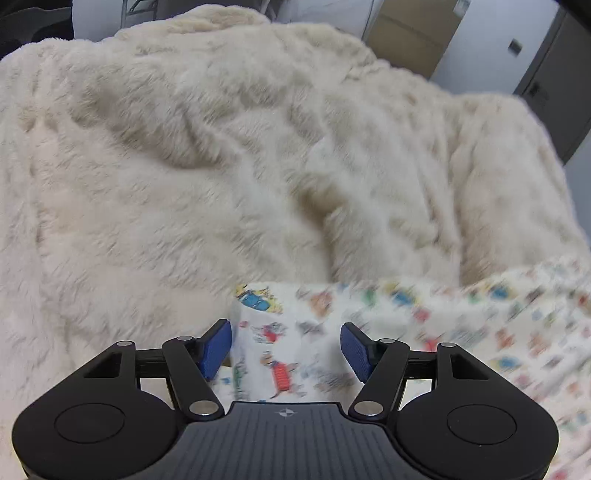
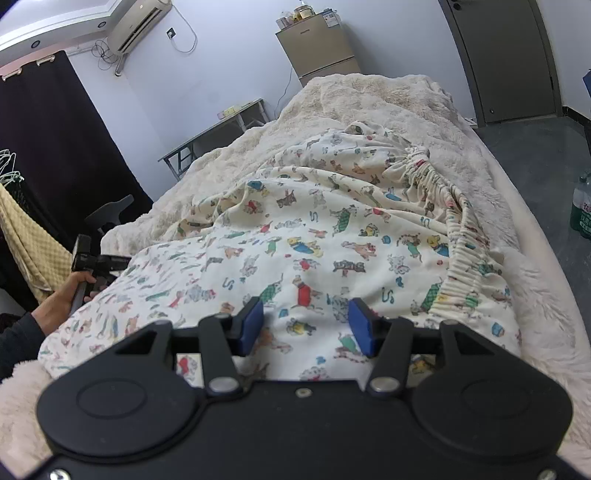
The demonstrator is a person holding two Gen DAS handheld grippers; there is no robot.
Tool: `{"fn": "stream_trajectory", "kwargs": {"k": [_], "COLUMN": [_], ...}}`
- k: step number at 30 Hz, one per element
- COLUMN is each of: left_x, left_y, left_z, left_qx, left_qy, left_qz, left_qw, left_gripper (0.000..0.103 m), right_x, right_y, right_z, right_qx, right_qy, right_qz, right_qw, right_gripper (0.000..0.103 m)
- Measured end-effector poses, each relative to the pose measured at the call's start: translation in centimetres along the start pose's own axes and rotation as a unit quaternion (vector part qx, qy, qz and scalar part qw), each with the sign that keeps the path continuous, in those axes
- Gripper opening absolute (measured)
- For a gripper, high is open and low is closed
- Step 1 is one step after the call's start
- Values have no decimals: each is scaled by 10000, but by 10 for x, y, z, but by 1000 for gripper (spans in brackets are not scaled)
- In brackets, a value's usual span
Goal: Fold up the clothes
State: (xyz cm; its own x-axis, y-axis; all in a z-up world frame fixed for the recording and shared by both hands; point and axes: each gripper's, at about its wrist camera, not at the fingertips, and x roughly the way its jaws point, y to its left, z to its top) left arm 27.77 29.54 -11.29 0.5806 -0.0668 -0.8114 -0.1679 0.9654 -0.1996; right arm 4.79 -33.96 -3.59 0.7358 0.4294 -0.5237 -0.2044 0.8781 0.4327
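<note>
Left wrist view gives us the left gripper [image 1: 286, 347] with jaws apart over a folded edge of the printed garment [image 1: 406, 332] on the fluffy cream blanket [image 1: 184, 166]; the cloth to the right is blurred. Our right gripper [image 2: 306, 325] stands apart above the same fabric, and we cannot tell whether its pads touch it. At the frame's left edge a hand [image 2: 70, 291] grips a handle, partly hidden.

we are in a bedroom of a home: a bed [image 2: 524, 206] covered by a cream plush blanket [image 1: 184, 166] fills most of the view. along the pale walls we see a wall air conditioner [image 2: 138, 26], a small fridge [image 2: 317, 48], a folding table [image 2: 221, 129], dark curtains [image 2: 51, 147] and a grey door [image 2: 506, 59].
</note>
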Motion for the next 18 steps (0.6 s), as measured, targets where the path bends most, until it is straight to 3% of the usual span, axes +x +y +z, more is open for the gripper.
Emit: {"fn": "stream_trajectory", "kwargs": {"k": [1, 2, 3, 5, 8, 9, 13, 15, 16, 17, 18], "left_x": [1, 2, 3, 2, -16, -32, -63, -71, -67, -64, -60], "left_y": [2, 3, 5, 6, 1, 0, -5, -10, -12, -15, -15], "left_z": [-1, -1, -1, 2, 21, 38, 78, 91, 95, 99, 100], "left_qx": [-30, -66, -109, -52, 207, 258, 90, -30, -48, -67, -81], "left_qy": [1, -4, -31, -78, -522, -921, -1636, -1942, -1927, -1910, -1884], "left_qz": [-9, -38, -112, -84, -117, -199, -128, 160, 485, 810, 1048], "left_qw": [10000, 10000, 9999, 9999, 9984, 9952, 9864, 9808, 9801, 9782, 9764], "left_gripper": [59, 47, 27, 4, 2, 2, 2, 10, 18, 47, 66], "right_x": [0, 0, -1, -1, 0, 1, 1, 0, 0, 0, 1], "right_y": [0, -1, -2, -2, -1, -1, 3, 6, 8, 10, 10], "right_z": [0, 0, 0, 0, 0, 0, 1, 2, 2, 1, 1], "right_qx": [11, 25, 36, 38, 50, 60, 77, 47, 30, 7, -17], "right_qy": [4, 8, 12, 18, 40, 51, 105, 105, 102, 100, 99], "right_qz": [5, 7, 3, -11, -35, -51, -208, -271, -307, -335, -355], "right_qw": [10000, 10000, 10000, 10000, 10000, 10000, 9997, 9996, 9995, 9994, 9993], "right_gripper": [51, 51, 51, 51, 51, 50, 50, 50, 50, 50, 51]}}
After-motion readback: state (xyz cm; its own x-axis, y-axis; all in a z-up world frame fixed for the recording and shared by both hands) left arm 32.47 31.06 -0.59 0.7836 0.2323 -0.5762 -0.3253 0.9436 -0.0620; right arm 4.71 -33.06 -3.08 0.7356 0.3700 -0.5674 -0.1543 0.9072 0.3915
